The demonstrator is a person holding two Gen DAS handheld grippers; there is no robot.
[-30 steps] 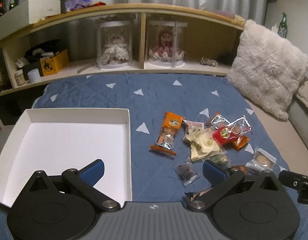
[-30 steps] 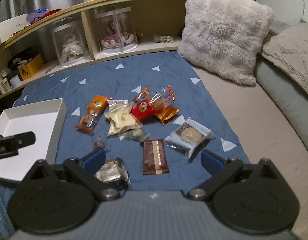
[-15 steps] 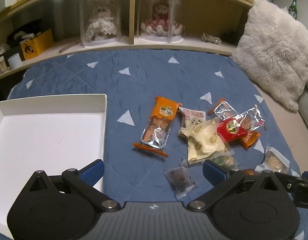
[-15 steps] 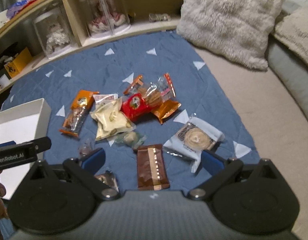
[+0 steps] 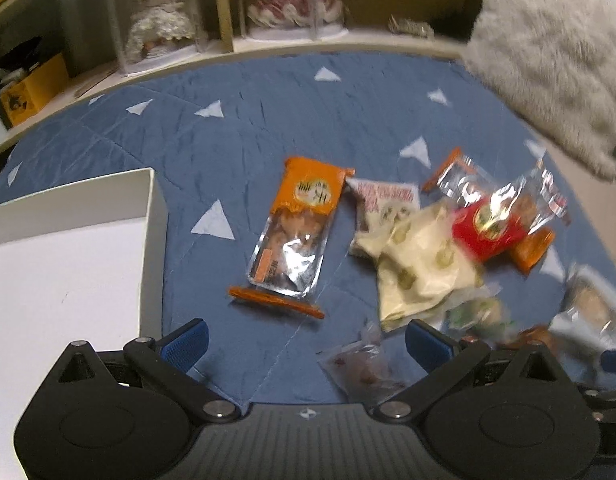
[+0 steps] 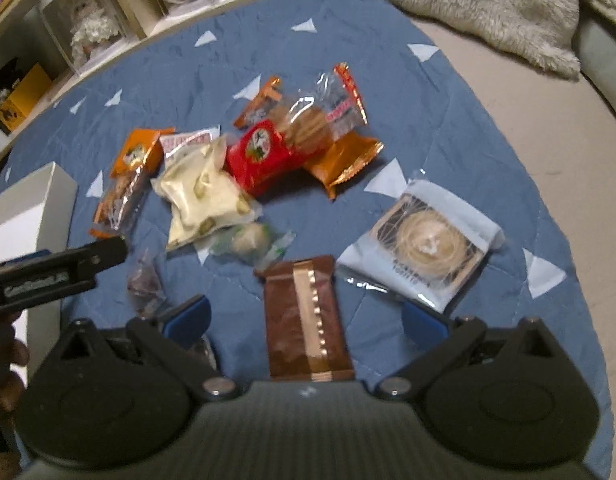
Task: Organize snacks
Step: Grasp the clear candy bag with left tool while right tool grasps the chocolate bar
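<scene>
Left wrist view: hovering with left gripper jaws wide apart over orange snack packet lying on blue quilt, beside white box. Right gripper jaws apart, straddling brown wafer packet. Best pinching across the narrow width, squarely, before lifting.

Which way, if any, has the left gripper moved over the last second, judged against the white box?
Yes. The left gripper has moved right and forward: the white box has slid to the view's left edge, and the snacks loom larger.
</scene>
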